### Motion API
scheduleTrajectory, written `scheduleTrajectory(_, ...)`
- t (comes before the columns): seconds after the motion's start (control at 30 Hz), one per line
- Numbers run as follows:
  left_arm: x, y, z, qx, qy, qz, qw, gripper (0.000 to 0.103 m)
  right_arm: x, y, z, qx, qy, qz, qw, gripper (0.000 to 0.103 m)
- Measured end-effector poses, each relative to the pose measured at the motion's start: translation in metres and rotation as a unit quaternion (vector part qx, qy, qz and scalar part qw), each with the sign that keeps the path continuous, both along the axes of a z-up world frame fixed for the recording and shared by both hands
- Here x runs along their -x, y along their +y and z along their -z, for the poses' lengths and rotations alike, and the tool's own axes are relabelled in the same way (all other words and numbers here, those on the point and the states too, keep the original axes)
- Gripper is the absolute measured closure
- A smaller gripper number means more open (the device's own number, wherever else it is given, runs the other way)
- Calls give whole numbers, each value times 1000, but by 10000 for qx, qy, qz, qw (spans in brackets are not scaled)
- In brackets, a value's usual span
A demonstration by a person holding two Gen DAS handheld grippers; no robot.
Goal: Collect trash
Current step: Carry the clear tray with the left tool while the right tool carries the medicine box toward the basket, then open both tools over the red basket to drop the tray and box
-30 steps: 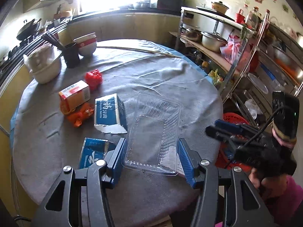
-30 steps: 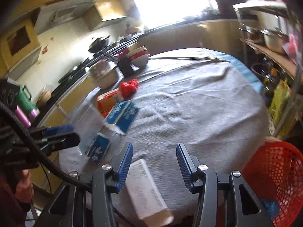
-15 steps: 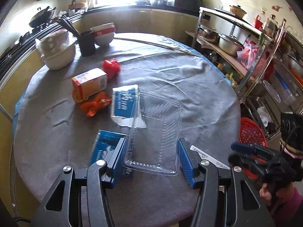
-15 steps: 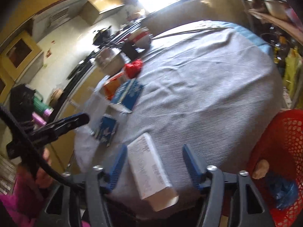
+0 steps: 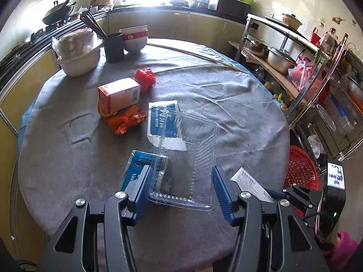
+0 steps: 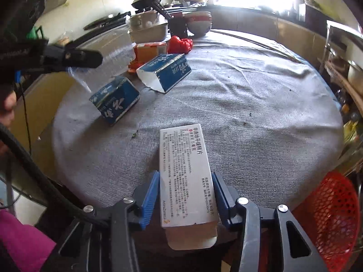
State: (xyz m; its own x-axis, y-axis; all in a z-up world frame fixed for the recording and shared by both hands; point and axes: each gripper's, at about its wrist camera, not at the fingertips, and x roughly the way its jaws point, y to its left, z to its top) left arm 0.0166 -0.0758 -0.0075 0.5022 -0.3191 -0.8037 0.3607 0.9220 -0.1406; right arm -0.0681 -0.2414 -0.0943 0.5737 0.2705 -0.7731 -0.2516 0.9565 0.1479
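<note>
The left gripper [image 5: 181,188] fingers clasp a clear plastic clamshell tray [image 5: 185,158] above the near edge of the round grey-clothed table [image 5: 226,104]. The right gripper [image 6: 185,196] fingers pinch a white printed medicine carton [image 6: 185,174] at that edge, beside a red mesh basket [image 6: 329,217].

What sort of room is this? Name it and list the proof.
Most likely a home kitchen: a wok on the stove, a microwave on the counter, lidded pots on a metal rack.
</note>
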Motion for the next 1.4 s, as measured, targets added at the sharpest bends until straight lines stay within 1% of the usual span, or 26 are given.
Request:
scheduleTrajectory(0.13,2,-12,0,7,45,153,9999,47,-1,-26,-6,-427,-83,369,9984,55)
scheduleTrajectory(0.2,4,-23,0,-35,56,309,9995,47,-3,-44,-12,-674,-111,599,9959,55)
scheduleTrajectory(0.3,7,-51,1,-139,58,634,9979,47,2,-72,-18,-863,-203,949,9915,55)
scheduleTrajectory(0.4,12,-85,2,-265,58,1078,9938,47,14,-102,-23,-994,-256,1277,9865,55)
scheduleTrajectory(0.5,20,-122,6,-415,51,1567,9868,47,29,-137,-22,-1214,-245,1664,9782,55)
scheduleTrajectory(0.6,30,-166,15,-499,131,2123,9758,47,47,-173,-18,-1399,-218,2112,9671,55)
scheduleTrajectory(0.73,46,-215,24,-546,247,2709,9607,47,77,-217,-15,-1652,-273,2705,9481,55)
scheduleTrajectory(0.8,55,-234,27,-563,274,2921,9543,47,90,-237,-14,-1757,-321,2966,9382,55)
scheduleTrajectory(0.9,64,-257,32,-502,406,3181,9458,47,106,-259,-13,-1807,-374,3190,9296,55)
scheduleTrajectory(1.0,69,-275,36,-378,613,3386,9382,46,112,-272,-10,-1938,-364,3345,9215,54)
scheduleTrajectory(1.03,70,-281,38,-322,709,3447,9355,44,113,-277,-8,-2056,-325,3406,9169,53)
scheduleTrajectory(1.07,71,-285,41,-304,783,3487,9335,44,113,-281,-5,-2164,-271,3491,9113,49)
scheduleTrajectory(1.1,72,-289,43,-306,851,3523,9315,43,115,-285,-2,-2282,-214,3609,9040,40)
scheduleTrajectory(1.13,72,-293,46,-345,910,3540,9302,40,115,-289,2,-2402,-143,3714,8968,36)
scheduleTrajectory(1.23,76,-291,46,-398,855,3495,9322,40,122,-303,12,-2792,-74,3907,8771,35)
scheduleTrajectory(1.27,76,-287,44,-403,795,3460,9340,40,124,-305,12,-2813,-90,3949,8745,35)
scheduleTrajectory(1.4,72,-261,33,-344,601,3253,9431,40,122,-298,5,-2670,-164,3849,8833,35)
